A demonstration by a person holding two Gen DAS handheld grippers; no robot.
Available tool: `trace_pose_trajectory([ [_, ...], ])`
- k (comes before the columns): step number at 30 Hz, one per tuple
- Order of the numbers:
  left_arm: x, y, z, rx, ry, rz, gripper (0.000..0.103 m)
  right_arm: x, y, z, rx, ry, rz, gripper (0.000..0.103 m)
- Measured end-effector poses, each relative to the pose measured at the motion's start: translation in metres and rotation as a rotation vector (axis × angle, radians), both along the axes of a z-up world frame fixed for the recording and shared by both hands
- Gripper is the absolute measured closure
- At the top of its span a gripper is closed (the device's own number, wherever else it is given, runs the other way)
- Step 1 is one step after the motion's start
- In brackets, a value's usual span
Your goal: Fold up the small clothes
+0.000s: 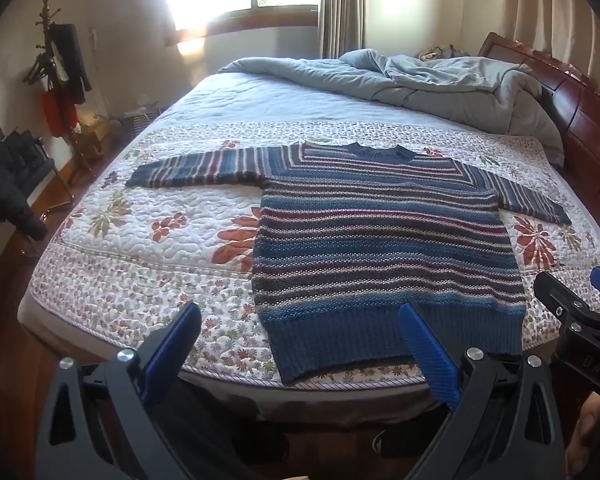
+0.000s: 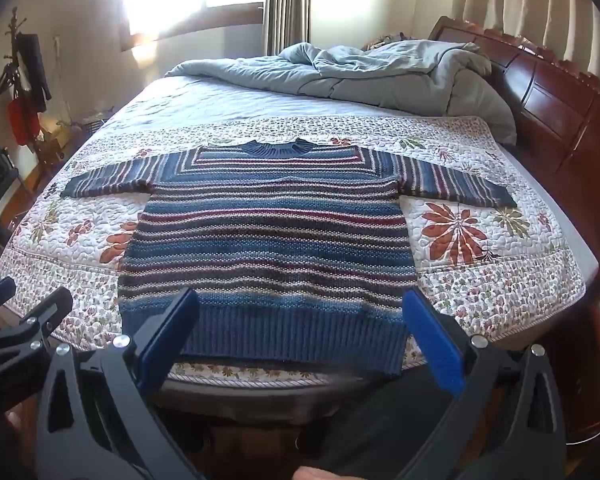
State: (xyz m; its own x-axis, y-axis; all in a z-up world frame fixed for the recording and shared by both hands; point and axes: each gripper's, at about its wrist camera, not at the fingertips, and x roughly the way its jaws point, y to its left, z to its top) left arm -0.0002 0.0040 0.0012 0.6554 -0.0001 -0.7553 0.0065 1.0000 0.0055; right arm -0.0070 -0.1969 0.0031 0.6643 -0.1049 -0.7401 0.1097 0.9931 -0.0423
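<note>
Striped sweater (image 2: 268, 232) flat on quilt (image 2: 479, 280); both hand-held grippers (image 1: 300, 344) (image 2: 300, 328) spread wide, empty; "DAS" on right.

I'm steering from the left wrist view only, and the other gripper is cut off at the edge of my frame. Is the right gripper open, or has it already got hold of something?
Observer: The right gripper is open, with nothing between its fingers.
Operator: Where is it pointed?
Observer: Its camera looks squarely at the striped sweater; the ribbed hem shows between the two fingers.
Operator: That gripper hides the near quilt corner from me. What is there?
Observer: Only the floral quilt shows there, running out to its border at the bed's edge.
</note>
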Motion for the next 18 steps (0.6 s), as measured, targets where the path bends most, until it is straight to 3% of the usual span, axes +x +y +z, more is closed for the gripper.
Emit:
trace_pose_trajectory([
  [18,-0.0003,0.0031,-0.0012,0.005,0.001,0.004,0.004,0.0004,0.0000,-0.0035,0.001,0.003,-0.002,0.002],
])
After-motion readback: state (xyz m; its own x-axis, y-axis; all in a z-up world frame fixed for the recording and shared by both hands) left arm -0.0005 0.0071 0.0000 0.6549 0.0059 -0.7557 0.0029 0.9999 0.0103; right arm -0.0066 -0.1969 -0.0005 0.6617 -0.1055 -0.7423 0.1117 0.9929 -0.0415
